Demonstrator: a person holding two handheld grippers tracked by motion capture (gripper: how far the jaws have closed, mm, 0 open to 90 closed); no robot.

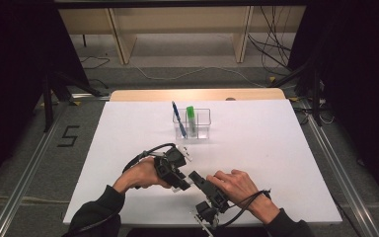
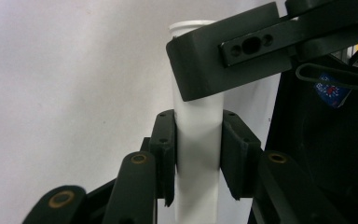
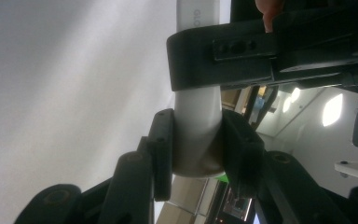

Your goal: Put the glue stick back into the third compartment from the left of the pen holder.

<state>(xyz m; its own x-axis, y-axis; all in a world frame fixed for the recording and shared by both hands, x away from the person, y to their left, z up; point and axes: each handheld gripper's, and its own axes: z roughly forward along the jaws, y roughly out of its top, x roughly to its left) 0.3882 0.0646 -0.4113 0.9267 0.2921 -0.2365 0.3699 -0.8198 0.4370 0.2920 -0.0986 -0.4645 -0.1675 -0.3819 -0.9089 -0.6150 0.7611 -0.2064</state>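
Both grippers pinch one white tube between them, low over the near part of the tabletop. The left gripper has its fingers pressed on the tube's body, and the right gripper has its fingers clamped on the rounded end, which looks like a cap. In the high view the two grippers meet nose to nose just in front of the hands, left and right.

The likely trouble is a slip: the tube is smooth and round, so if one hand twists or pulls off-axis it could rotate in the pads rather than open. A sudden release could send the cap or tube skidding over the tabletop. Squeezing harder might dent it, if it is thin plastic.

The tube is plain white and glossy, with faint grey lettering near one end. Farther back stands a clear holder with a blue pen and a green marker.
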